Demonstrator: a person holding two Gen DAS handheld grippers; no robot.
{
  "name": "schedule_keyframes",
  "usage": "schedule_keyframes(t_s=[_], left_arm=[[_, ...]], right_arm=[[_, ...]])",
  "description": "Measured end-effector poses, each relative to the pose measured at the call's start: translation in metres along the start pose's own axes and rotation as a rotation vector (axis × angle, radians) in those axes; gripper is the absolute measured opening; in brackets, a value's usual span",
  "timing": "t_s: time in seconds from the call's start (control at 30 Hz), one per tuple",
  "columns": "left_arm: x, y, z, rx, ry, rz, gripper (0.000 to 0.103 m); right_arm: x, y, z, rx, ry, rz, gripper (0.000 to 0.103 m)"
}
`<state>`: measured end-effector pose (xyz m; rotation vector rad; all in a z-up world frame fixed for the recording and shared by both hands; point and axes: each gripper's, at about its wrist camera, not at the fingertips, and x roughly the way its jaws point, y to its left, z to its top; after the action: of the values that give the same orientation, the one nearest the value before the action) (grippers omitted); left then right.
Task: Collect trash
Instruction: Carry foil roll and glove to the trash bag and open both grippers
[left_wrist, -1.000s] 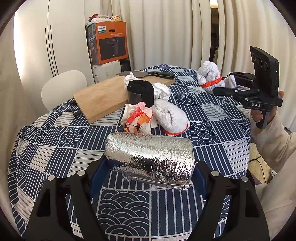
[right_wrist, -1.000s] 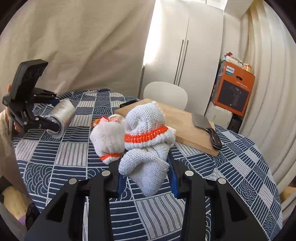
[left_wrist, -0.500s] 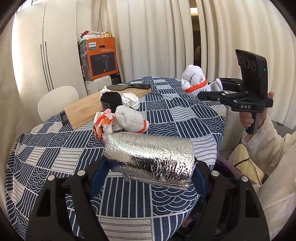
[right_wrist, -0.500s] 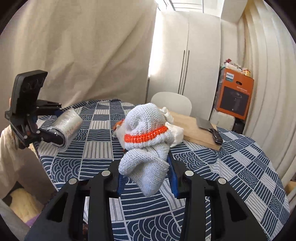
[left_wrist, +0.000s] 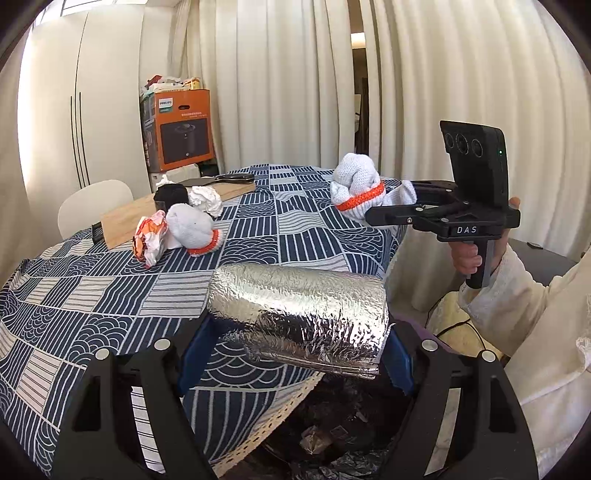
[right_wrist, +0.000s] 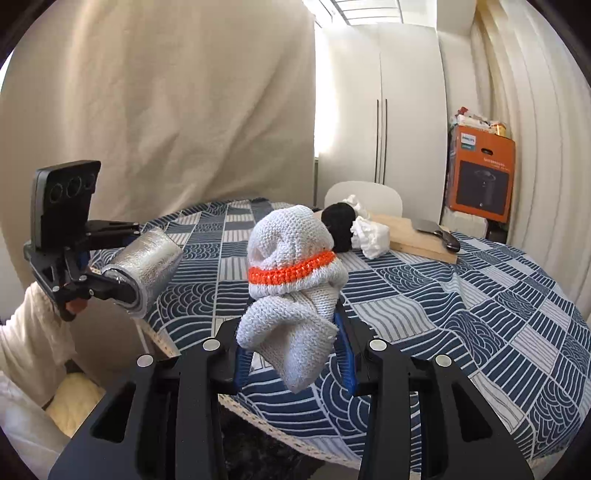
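My left gripper is shut on a silver foil roll, held in the air past the table's near edge, above a dark trash bag. It also shows in the right wrist view. My right gripper is shut on a white knitted glove with an orange band, held above the table edge; it also shows in the left wrist view. A second white glove, a crumpled orange wrapper and crumpled white paper lie on the table.
The round table has a blue patterned cloth. A wooden cutting board with a cleaver and a black cup are at the far side. A white chair and an orange box stand behind.
Both grippers have moved back from over the table toward its near edge and risen, each still holding its object. The trash bag has come into the left wrist view.
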<state>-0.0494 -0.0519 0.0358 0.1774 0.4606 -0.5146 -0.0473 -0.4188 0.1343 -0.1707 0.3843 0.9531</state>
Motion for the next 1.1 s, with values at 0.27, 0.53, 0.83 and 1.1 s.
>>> schedule_keyframes(t_s=[0.27,0.53,0.83,1.1], left_arm=[[0.006,-0.027,-0.020,0.032,0.014,-0.056,0.077],[0.017,-0.038,-0.044,0.038,0.057,-0.084,0.077],[0.031,-0.040,-0.067,0.028,0.118,-0.114,0.077],[0.055,-0.043,-0.092,0.068,0.276,-0.165,0.077]], right_arm=[[-0.004,0.022,-0.029,-0.006,0.054,0.060,0.036],[0.003,0.041,-0.054,-0.040,0.146,0.130,0.036],[0.023,0.063,-0.076,-0.114,0.307,0.199,0.036],[0.059,0.079,-0.099,-0.158,0.494,0.205,0.036]])
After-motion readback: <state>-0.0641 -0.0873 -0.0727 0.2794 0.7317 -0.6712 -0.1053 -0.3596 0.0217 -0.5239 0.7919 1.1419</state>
